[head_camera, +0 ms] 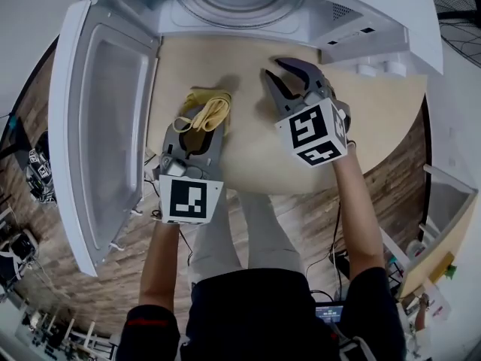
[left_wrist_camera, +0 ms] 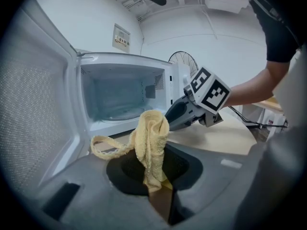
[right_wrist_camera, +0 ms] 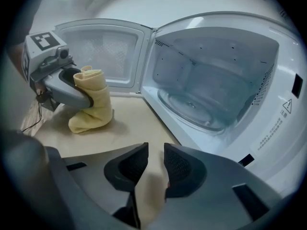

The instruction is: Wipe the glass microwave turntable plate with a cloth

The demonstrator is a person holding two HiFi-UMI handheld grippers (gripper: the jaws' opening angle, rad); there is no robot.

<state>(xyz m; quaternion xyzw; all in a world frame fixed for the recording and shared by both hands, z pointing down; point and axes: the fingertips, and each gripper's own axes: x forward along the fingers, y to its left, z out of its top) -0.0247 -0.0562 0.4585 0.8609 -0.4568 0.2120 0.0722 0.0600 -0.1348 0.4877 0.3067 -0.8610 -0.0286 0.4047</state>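
Looks like a lab or test room, not a real kitchen. The microwave (head_camera: pixel 248 6) sits alone on a bare round table (head_camera: pixel 376 104), with loose cables (head_camera: pixel 336 228) across the wood-look floor (head_camera: pixel 301 209). There's gear (head_camera: pixel 37 175) piled at the edge, a standing fan (left_wrist_camera: pixel 184 61), plain white walls with a posted notice (left_wrist_camera: pixel 121 37), and exposed ceiling pipes (left_wrist_camera: pixel 192 6).

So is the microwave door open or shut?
Open. The door stands swung wide to the left, and the right gripper view shows the glass plate inside.
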